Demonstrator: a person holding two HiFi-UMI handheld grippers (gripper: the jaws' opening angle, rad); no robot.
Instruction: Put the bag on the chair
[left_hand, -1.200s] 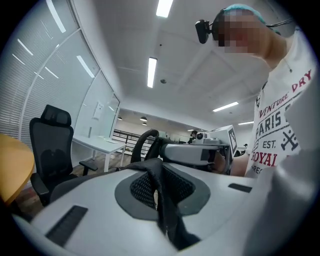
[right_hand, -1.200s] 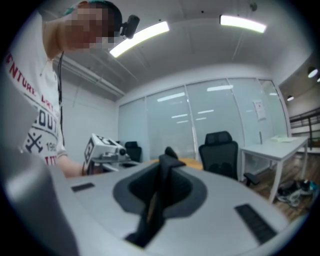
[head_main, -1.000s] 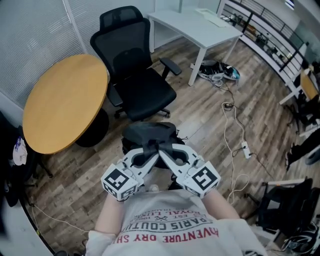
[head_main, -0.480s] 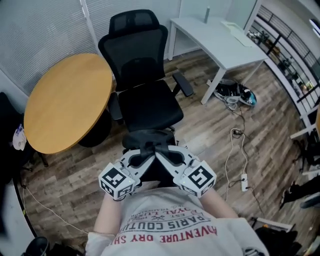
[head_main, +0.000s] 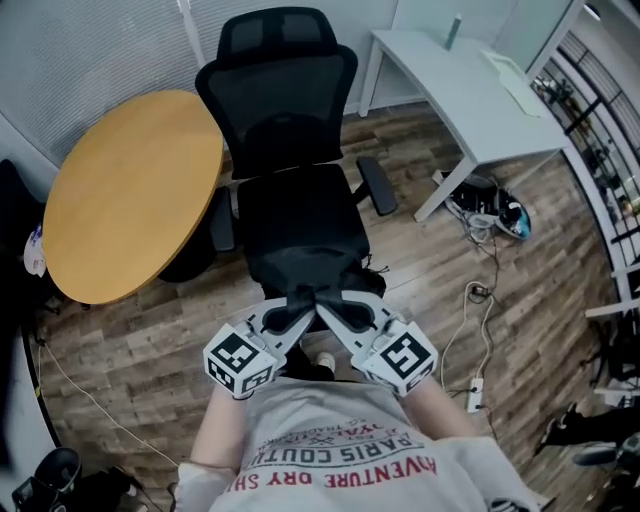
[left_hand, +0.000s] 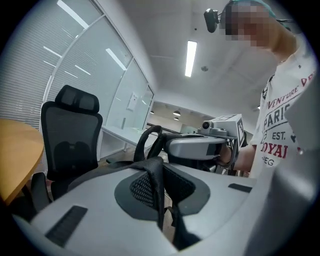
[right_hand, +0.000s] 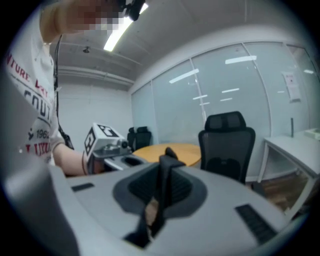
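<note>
The black bag (head_main: 305, 268) hangs by its straps over the front edge of the seat of the black office chair (head_main: 297, 205). My left gripper (head_main: 298, 308) and right gripper (head_main: 326, 306) meet side by side just above the bag, each shut on a strap. In the left gripper view a black strap (left_hand: 154, 176) runs between the jaws of the left gripper (left_hand: 155, 192), with the right gripper (left_hand: 200, 146) beyond it. In the right gripper view another strap (right_hand: 163, 187) is pinched in the right gripper (right_hand: 160, 195). The chair (right_hand: 227, 142) stands ahead. The bag's underside is hidden.
A round wooden table (head_main: 130, 190) stands left of the chair, close to its armrest. A white desk (head_main: 470, 90) is at the back right. Shoes and cables (head_main: 490, 212) and a power strip (head_main: 474, 394) lie on the wood floor to the right.
The person has stepped toward the chair. The bag, held in both grippers throughout, has gone from in front of the chair to over the seat's front edge. Both jaws stayed shut.
</note>
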